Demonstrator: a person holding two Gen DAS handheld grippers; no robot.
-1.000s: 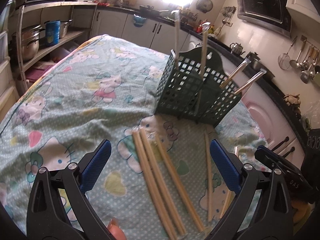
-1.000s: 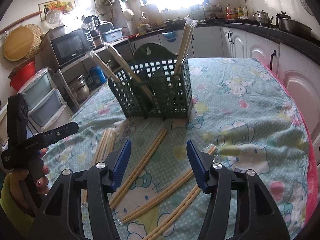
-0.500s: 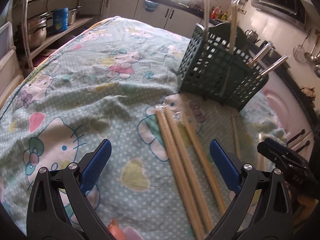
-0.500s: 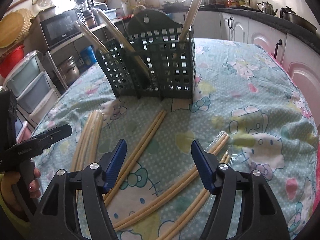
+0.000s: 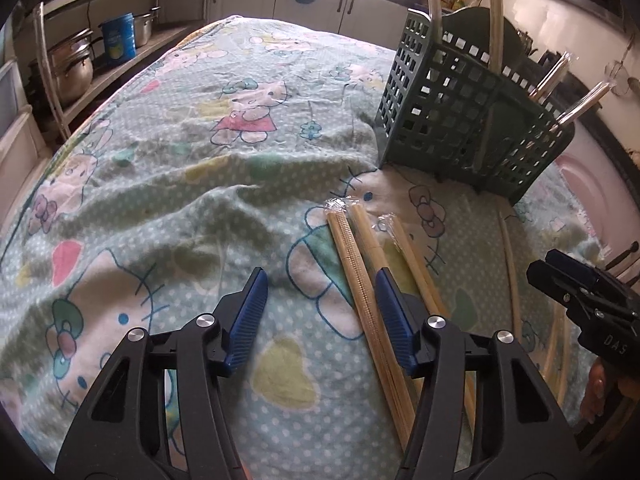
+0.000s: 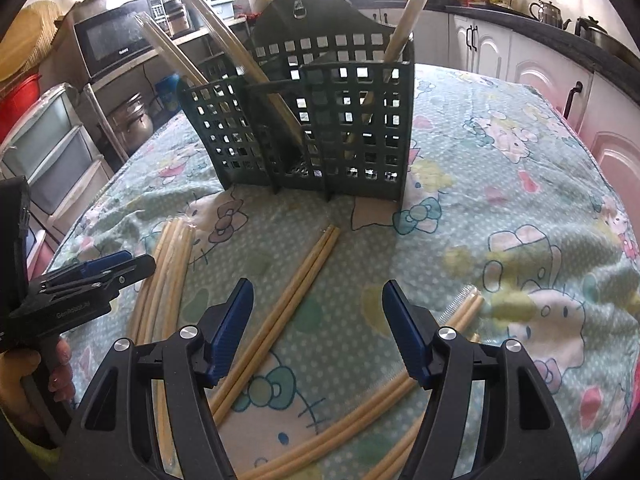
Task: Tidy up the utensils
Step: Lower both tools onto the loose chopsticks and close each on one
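Note:
A green lattice utensil basket [image 5: 472, 120] [image 6: 316, 124] stands on the cartoon-print tablecloth [image 5: 180, 168] and holds several wrapped chopstick pairs upright. More wrapped chopstick pairs lie flat before it: a group [image 5: 360, 276] under my left gripper [image 5: 322, 300], which is open and low, its right finger [image 5: 394, 320] over them. In the right wrist view a pair [image 6: 288, 312] lies between the fingers of my open, empty right gripper [image 6: 318, 316], with other pairs at left [image 6: 164, 280] and lower right [image 6: 400, 396].
The left gripper [image 6: 80, 284] shows at the left of the right wrist view, the right gripper [image 5: 588, 300] at the right of the left wrist view. Kitchen shelves with pots [image 5: 76, 64], cabinets [image 6: 552, 76] and a microwave [image 6: 116, 44] surround the table.
My left gripper has dropped lower and narrowed its opening, with the chopstick group now by its right finger. My right gripper moved closer to the basket and lower over the middle pair.

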